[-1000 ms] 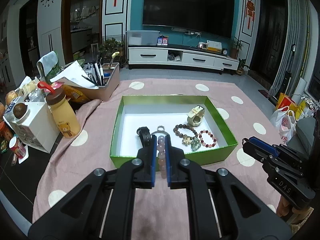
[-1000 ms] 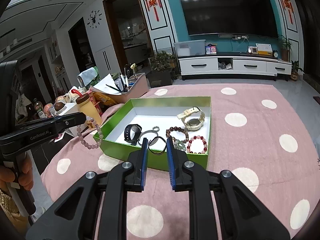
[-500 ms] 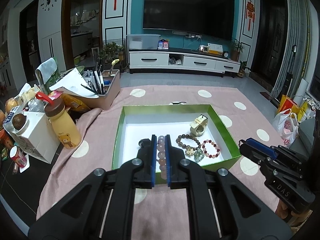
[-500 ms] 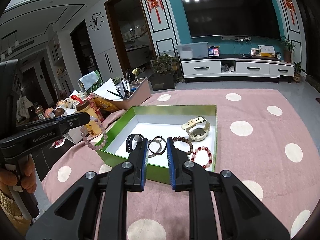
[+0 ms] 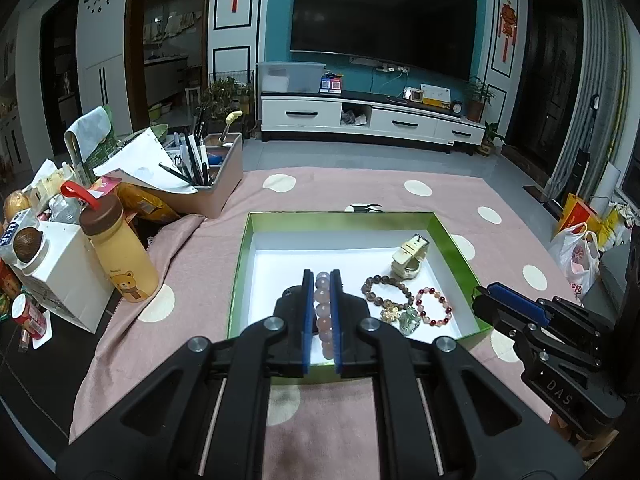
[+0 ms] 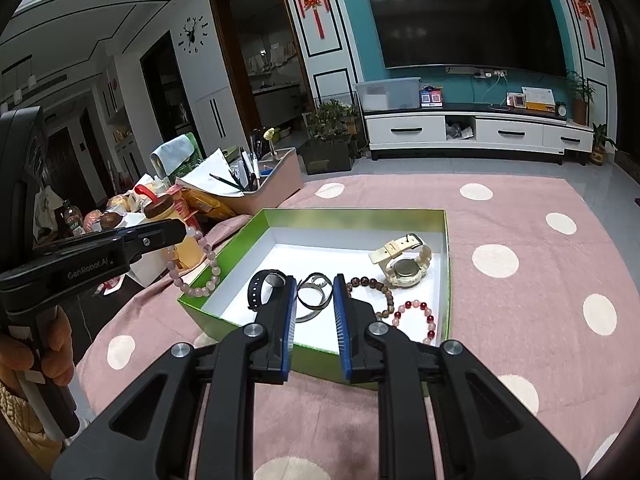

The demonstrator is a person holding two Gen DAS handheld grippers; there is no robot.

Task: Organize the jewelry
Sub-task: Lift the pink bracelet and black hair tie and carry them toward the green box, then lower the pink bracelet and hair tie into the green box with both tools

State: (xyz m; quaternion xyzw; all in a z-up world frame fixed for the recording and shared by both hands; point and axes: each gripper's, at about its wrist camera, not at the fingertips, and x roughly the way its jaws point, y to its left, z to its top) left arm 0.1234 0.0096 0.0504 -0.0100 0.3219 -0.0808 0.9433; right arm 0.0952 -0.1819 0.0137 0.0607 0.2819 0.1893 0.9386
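Observation:
My left gripper point(image 5: 322, 280) is shut on a pale pink bead bracelet point(image 5: 324, 316), which hangs from it over the near left corner of the green box point(image 6: 352, 216) in the right wrist view point(image 6: 200, 268). The box point(image 5: 340, 219) holds a cream watch point(image 6: 402, 260), a black band point(image 6: 262, 286), a dark ring strap point(image 6: 316, 296), a brown bead bracelet point(image 5: 386, 290) and a red bead bracelet point(image 5: 434, 306). My right gripper point(image 6: 314, 286) is open and empty, just in front of the box's near wall.
The box sits on a pink polka-dot cloth point(image 6: 540, 280). At the left stand a yellow bear bottle point(image 5: 120, 256), a white carton point(image 5: 60, 272) and a pen holder tray point(image 5: 208, 176). The right gripper shows at the right of the left wrist view point(image 5: 492, 296).
My left gripper has moved forward with the pink bracelet, from short of the box to over its near edge. The right gripper has come slightly closer to the box.

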